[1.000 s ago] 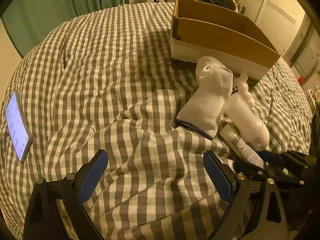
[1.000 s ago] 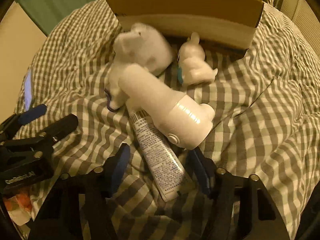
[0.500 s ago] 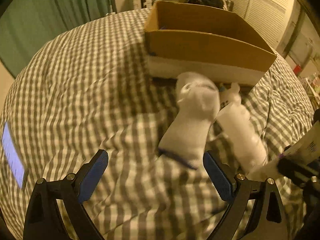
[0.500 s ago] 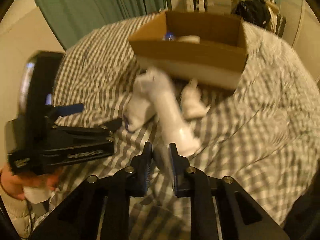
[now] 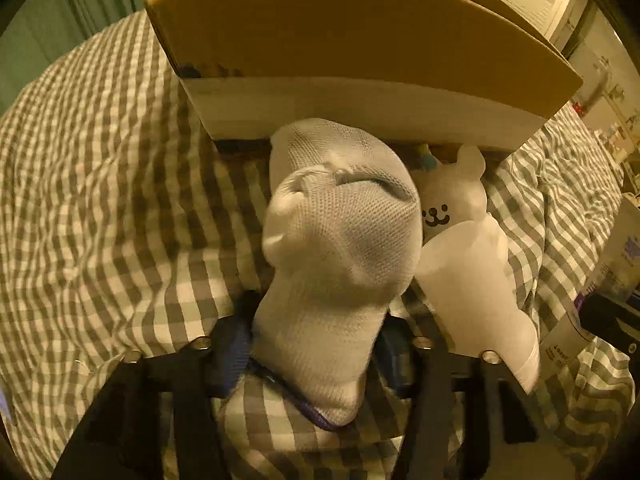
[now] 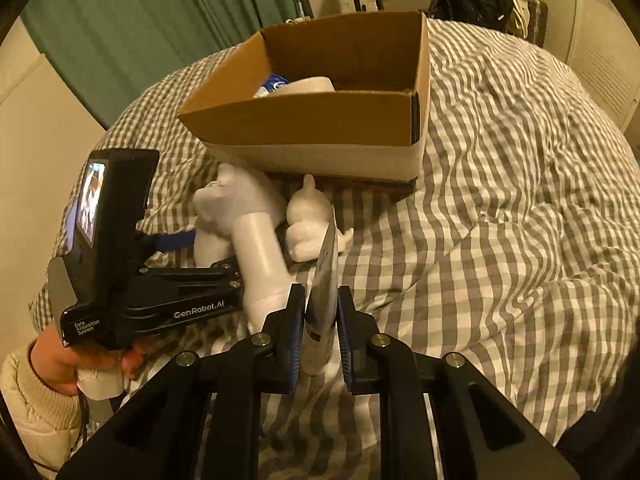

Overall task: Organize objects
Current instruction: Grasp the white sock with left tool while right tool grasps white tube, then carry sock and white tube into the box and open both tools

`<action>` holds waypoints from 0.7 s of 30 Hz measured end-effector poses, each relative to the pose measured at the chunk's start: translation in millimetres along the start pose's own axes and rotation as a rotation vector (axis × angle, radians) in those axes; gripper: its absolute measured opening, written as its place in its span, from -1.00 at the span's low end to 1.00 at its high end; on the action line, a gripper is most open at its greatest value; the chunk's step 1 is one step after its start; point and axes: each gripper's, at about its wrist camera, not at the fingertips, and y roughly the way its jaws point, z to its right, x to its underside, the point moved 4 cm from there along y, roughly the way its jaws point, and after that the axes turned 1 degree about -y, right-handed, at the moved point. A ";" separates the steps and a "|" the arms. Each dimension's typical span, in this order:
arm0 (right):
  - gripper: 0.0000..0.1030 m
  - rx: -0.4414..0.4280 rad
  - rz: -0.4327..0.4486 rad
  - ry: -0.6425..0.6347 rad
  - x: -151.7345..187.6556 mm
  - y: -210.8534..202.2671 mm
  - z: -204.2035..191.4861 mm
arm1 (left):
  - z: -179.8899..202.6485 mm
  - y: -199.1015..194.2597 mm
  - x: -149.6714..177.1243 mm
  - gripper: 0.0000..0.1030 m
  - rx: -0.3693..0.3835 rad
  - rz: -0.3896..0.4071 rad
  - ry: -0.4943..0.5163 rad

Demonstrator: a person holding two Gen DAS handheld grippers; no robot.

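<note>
Right claw (image 6: 318, 344): clenched on a thin white squeeze tube (image 6: 325, 276); the tube is pinched edge-on between the blue pads, its flat end standing up beyond the fingertips.
Left claw (image 5: 314, 356): jaws closing around the lower part of a white knitted sock with a dark blue cuff edge (image 5: 336, 264); the sock is seen between the blue pads, and the pads appear to be touching its sides.
Hand: seen in the right wrist view, a hand (image 6: 76, 360) in a cream ribbed sleeve is wrapped around the black handle of the left claw.
Beside the left claw: a white plastic bottle (image 5: 476, 292) is laid just right of the sock, touching it.
Just beyond the sock: a small white bear-shaped soft toy with a printed smile (image 5: 452, 196) is tucked between bottle, sock and box.
Further ahead: an open brown cardboard box with a white lower band (image 6: 320, 120) is set on the bedding; a white object and something blue are seen inside, too hidden to be identified.
Support: a grey-and-white checked quilt (image 6: 520, 200) is spread under everything.
Farthest: green curtains (image 6: 160, 20) are hung behind the bed.
</note>
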 end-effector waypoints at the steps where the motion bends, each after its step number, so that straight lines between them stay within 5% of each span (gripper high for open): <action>1: -0.70 -0.004 -0.004 0.002 -1.1 2.4 0.5 | -0.7 -1.3 -0.3 -0.03 0.003 0.005 -0.003; 7: -0.71 -0.002 -0.002 -0.009 -5.8 1.2 -2.8 | -3.6 -21.4 1.3 -0.29 0.007 0.047 -0.013; 21: -0.71 0.014 0.144 -0.036 -2.1 -69.9 -30.1 | 7.7 -125.0 20.7 -0.32 0.020 0.217 -0.008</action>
